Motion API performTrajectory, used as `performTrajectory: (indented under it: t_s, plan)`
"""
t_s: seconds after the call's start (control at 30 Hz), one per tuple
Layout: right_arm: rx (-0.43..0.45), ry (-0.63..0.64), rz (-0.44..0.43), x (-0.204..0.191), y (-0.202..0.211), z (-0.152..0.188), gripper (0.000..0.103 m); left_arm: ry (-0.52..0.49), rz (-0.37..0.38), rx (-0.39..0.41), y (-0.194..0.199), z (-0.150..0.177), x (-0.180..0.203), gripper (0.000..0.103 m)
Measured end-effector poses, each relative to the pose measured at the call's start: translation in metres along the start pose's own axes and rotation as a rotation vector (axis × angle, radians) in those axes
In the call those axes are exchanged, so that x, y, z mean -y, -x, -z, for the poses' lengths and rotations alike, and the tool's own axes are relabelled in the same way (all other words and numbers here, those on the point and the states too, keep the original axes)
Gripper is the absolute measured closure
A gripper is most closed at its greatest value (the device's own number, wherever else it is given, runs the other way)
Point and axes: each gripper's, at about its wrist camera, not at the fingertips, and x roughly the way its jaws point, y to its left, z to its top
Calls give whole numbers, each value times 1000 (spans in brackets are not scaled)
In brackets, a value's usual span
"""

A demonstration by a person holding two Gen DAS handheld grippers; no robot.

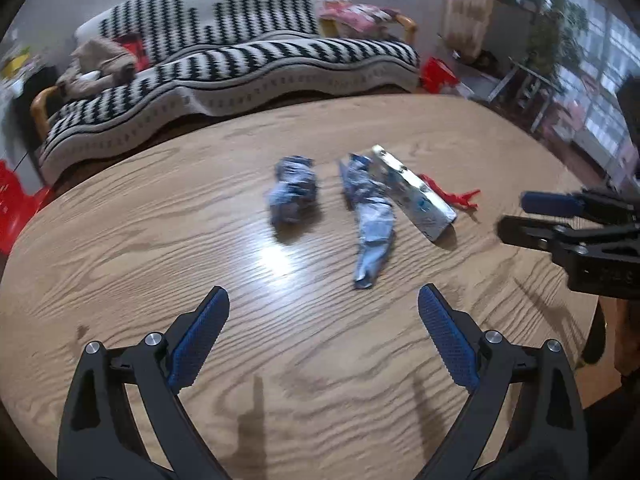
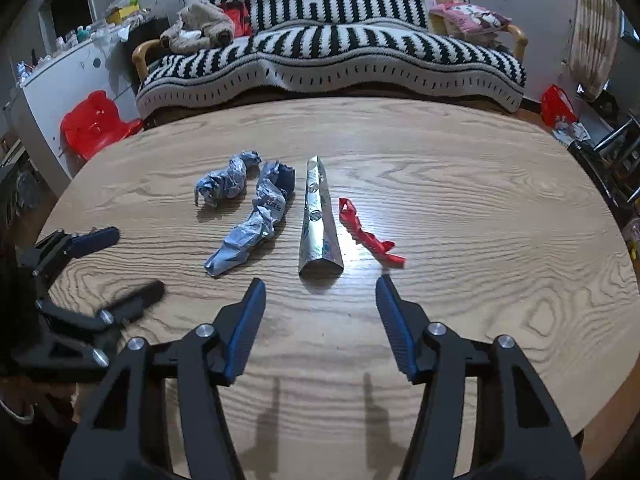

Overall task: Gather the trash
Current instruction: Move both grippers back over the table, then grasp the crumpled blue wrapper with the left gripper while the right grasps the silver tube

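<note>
On the wooden table (image 2: 460,208), four pieces of trash lay in a loose row near the middle, each apart from its neighbours, which left room for fingers to close on one piece at a time. No bin or bag was visible in either view, so the collection point could not be determined. The long crumpled wrapper (image 2: 250,228) was the largest item, lying second from the left in the right wrist view. Just beside it, on its right, lay the silver foil pack (image 2: 319,224), flattened, its near end directly ahead of the right gripper (image 2: 320,292). The balled blue wrapper (image 2: 228,179) sat at the left end of the row; the red plastic strip (image 2: 366,236) lay at the right end.

Both grippers hovered short of the row, holding nothing. The right gripper's jaws stood wide, apparently aligned on the foil pack. The left gripper (image 1: 324,304) likewise had its jaws wide, pointed between the two blue wrappers.
</note>
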Motion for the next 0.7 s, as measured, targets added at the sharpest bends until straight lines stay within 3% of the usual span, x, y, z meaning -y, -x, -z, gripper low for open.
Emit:
performTrajectory:
  t_s: [0.2, 0.5, 0.6, 0.7]
  plan:
    - [-54, -12, -22, 3, -34, -8, 53, -34, 22, -62, -43, -5, 14, 11]
    - [-103, 14, -18, -2, -75, -21, 63, -21, 50, -75, -68, -22, 21, 28]
    - [-103, 8, -18, -1, -84, -27, 68, -35, 48, -75, -72, -26, 26, 36]
    - [-107, -7, -28, 3, -90, -30, 71, -43, 49, -76, -74, -30, 31, 52]
